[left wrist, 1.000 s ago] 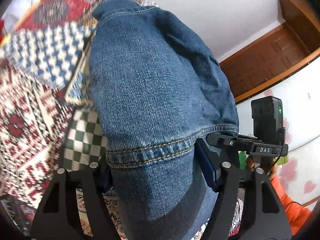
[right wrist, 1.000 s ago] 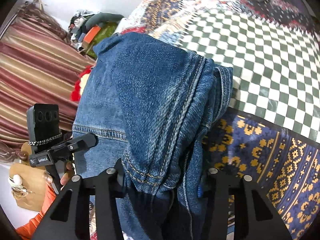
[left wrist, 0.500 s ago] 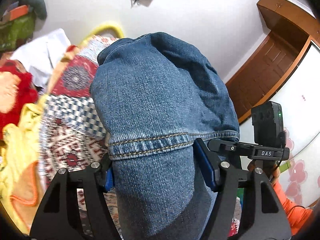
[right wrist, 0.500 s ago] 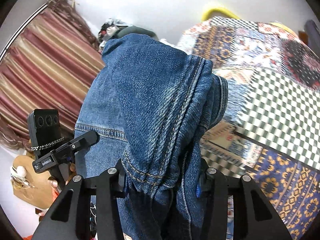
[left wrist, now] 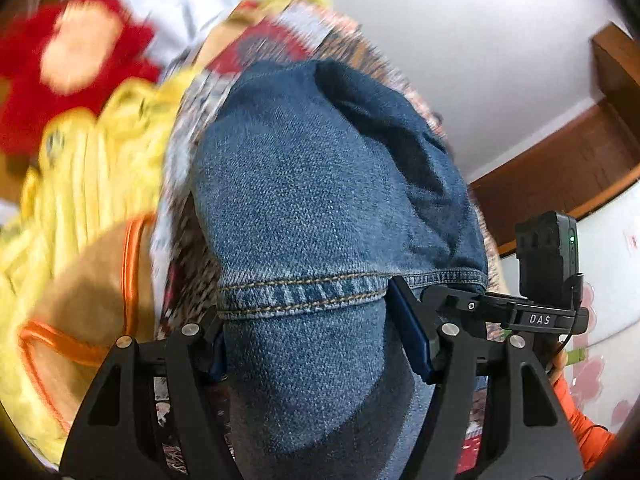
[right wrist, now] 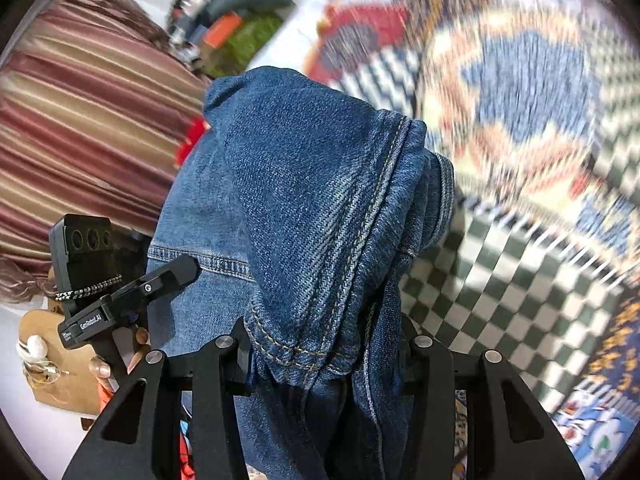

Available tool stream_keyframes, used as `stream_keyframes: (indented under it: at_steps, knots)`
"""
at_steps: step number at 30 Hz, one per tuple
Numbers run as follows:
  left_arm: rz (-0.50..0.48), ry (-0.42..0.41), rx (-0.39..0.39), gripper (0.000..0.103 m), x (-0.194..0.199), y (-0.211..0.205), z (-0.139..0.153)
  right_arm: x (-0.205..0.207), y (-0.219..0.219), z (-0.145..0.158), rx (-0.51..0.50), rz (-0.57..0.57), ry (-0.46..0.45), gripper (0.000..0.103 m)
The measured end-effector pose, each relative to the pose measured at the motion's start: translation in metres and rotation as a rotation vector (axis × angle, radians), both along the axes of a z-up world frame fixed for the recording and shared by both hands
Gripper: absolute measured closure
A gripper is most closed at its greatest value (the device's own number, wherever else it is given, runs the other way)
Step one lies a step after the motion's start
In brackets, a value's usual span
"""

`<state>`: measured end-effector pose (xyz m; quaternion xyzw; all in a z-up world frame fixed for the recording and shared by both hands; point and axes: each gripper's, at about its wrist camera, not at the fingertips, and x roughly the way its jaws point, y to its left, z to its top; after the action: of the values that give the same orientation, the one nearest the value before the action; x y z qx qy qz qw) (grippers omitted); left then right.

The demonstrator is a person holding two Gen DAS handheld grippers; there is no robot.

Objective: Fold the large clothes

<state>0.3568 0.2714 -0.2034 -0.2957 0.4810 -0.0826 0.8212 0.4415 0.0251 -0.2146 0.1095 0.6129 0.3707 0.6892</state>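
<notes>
Folded blue jeans [left wrist: 316, 208] bulge up between the fingers of my left gripper [left wrist: 316, 336], which is shut on a thick stack of denim at a stitched hem. In the right wrist view the same jeans [right wrist: 304, 200] hang bunched in my right gripper [right wrist: 324, 352], shut on several layers with seams showing. Each view shows the other gripper beside the denim: the right one [left wrist: 500, 312] at the right, the left one [right wrist: 132, 296] at the left, held by a hand with an orange sleeve [left wrist: 580, 420]. The pads are mostly buried in cloth.
A patchwork bedspread [right wrist: 500, 240] with checks and floral patches lies under the jeans. Yellow clothes [left wrist: 92, 160] and a red plush thing [left wrist: 72, 60] sit at the left. A striped curtain [right wrist: 80, 128], a heap of items [right wrist: 224, 36], a wooden door [left wrist: 560, 176] and white wall surround the bed.
Both grippers have swung sideways over the bed with the jeans still clamped; the yellow clothes and red plush have come into the left wrist view, and the background is blurred.
</notes>
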Motion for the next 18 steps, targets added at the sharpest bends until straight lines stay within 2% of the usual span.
stream_keyframes:
  at_steps: [2,5,8,10,13,16,18]
  knots:
    - [-0.002,0.039,0.007,0.035,0.0,0.002,-0.026,0.004,0.007,-0.024,-0.033,0.018,0.023,0.06]
    - [-0.008,0.068,0.048,0.034,-0.004,0.004,-0.057,0.011,0.012,-0.039,-0.036,0.058,0.004,0.059]
    - [0.003,0.055,0.023,0.03,-0.011,0.009,-0.065,0.009,0.02,-0.041,-0.053,0.127,-0.053,0.052]
    - [0.012,0.046,0.049,0.029,-0.016,0.008,-0.062,0.006,0.021,-0.039,-0.074,0.154,-0.08,0.046]
    - [0.014,0.039,0.165,0.029,-0.025,-0.001,-0.052,0.009,0.019,-0.034,-0.082,0.153,-0.084,0.044]
    - [-0.001,0.023,0.334,0.029,-0.038,-0.019,-0.027,0.006,0.002,-0.024,-0.09,0.141,-0.09,0.044]
    - [-0.02,0.011,0.439,0.029,-0.043,-0.031,-0.013,0.003,-0.007,-0.011,-0.117,0.146,-0.126,0.044]
